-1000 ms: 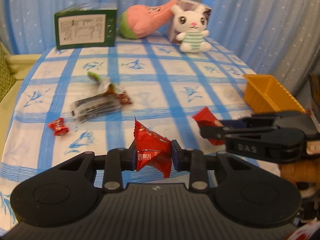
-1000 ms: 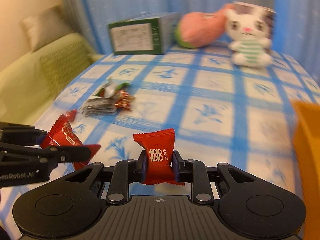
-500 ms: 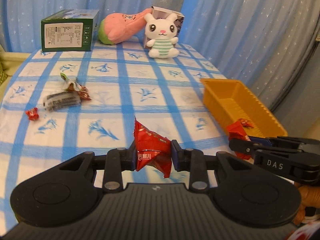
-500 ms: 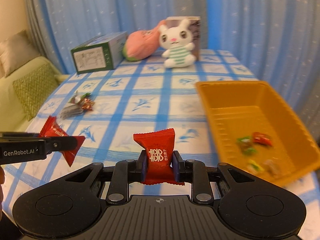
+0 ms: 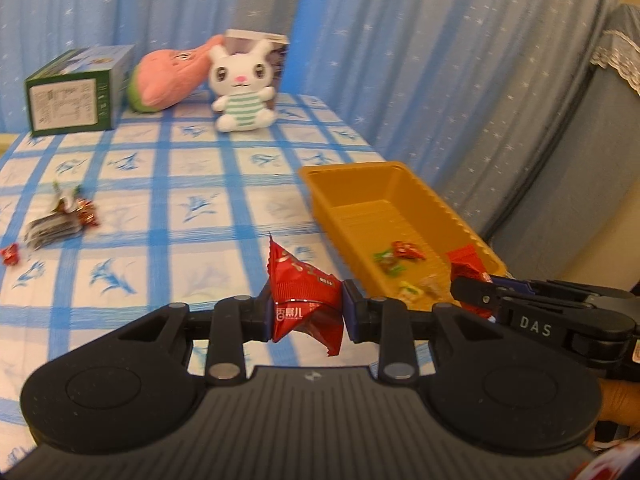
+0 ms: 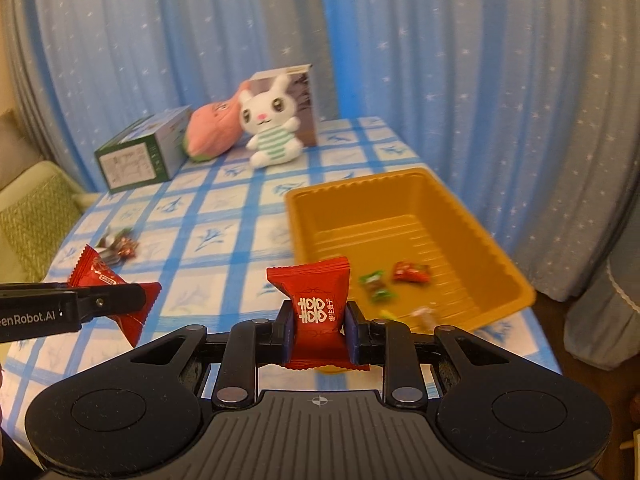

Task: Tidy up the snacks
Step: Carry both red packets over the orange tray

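1. Your left gripper (image 5: 306, 312) is clamped on a crumpled red snack packet (image 5: 305, 304), held above the checked tablecloth (image 5: 192, 168) just left of the orange tray (image 5: 384, 196).
2. Your right gripper (image 6: 319, 334) pinches a flat red candy packet (image 6: 316, 312) at the tray's near corner.
3. Inside the tray lie a few small wrapped sweets (image 6: 410, 272), blurred, perhaps four.
4. More snacks (image 5: 60, 220) sit far left.

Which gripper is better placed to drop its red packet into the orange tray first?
Probably the right gripper: its red snack packet sits at the near rim of the orange plastic tray. The left gripper and its red packet are over the checked tablecloth, beside the tray.
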Demonstrator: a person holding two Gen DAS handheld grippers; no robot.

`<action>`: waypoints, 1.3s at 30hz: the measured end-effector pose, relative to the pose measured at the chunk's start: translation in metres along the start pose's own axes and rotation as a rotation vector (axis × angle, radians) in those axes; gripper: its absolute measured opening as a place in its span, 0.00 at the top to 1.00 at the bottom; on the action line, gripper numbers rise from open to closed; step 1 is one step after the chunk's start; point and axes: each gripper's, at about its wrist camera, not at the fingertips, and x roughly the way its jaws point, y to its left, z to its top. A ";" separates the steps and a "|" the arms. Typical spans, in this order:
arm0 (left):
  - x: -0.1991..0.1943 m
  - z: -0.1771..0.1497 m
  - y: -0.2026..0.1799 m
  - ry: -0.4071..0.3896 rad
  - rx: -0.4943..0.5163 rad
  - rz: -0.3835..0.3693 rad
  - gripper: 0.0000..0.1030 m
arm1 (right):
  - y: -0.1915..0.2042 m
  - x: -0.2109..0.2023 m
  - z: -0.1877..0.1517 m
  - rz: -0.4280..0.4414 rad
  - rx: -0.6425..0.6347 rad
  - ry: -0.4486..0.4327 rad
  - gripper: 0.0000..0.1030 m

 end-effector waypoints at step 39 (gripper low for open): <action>0.133 0.035 -0.100 0.134 0.149 -0.094 0.72 | -0.113 0.043 0.035 -0.069 0.090 0.013 0.75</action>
